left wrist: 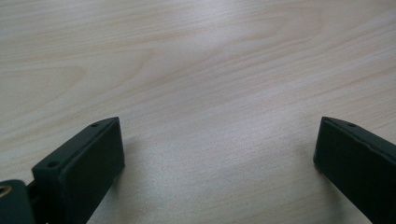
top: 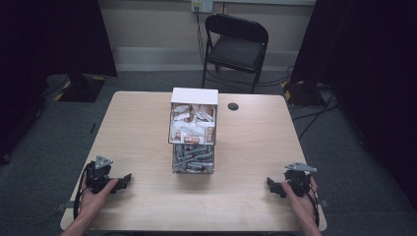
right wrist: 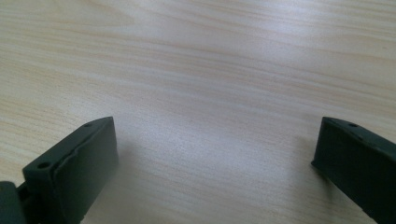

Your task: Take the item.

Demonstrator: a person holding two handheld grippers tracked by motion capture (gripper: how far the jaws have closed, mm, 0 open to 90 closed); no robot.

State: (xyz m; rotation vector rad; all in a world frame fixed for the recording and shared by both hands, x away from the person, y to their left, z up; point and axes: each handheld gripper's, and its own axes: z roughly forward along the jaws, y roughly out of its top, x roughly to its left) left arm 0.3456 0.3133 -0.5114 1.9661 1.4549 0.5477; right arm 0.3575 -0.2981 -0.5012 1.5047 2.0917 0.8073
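A clear plastic box (top: 193, 130) with a white lid end stands in the middle of the light wood table (top: 147, 118). Its upper part holds white and orange packets, its lower part grey ones. My left gripper (top: 124, 182) rests on the table near the front left, held by a hand, and it is open. My right gripper (top: 273, 187) rests near the front right, also open. In the left gripper view the gripper (left wrist: 219, 154) has bare wood between its spread jaws. The right gripper view shows the gripper (right wrist: 217, 154) the same way, over bare wood.
A small dark round hole (top: 233, 106) sits in the table behind the box to the right. A black folding chair (top: 236, 46) stands beyond the far edge. Black stands and cables lie on the grey floor at both sides.
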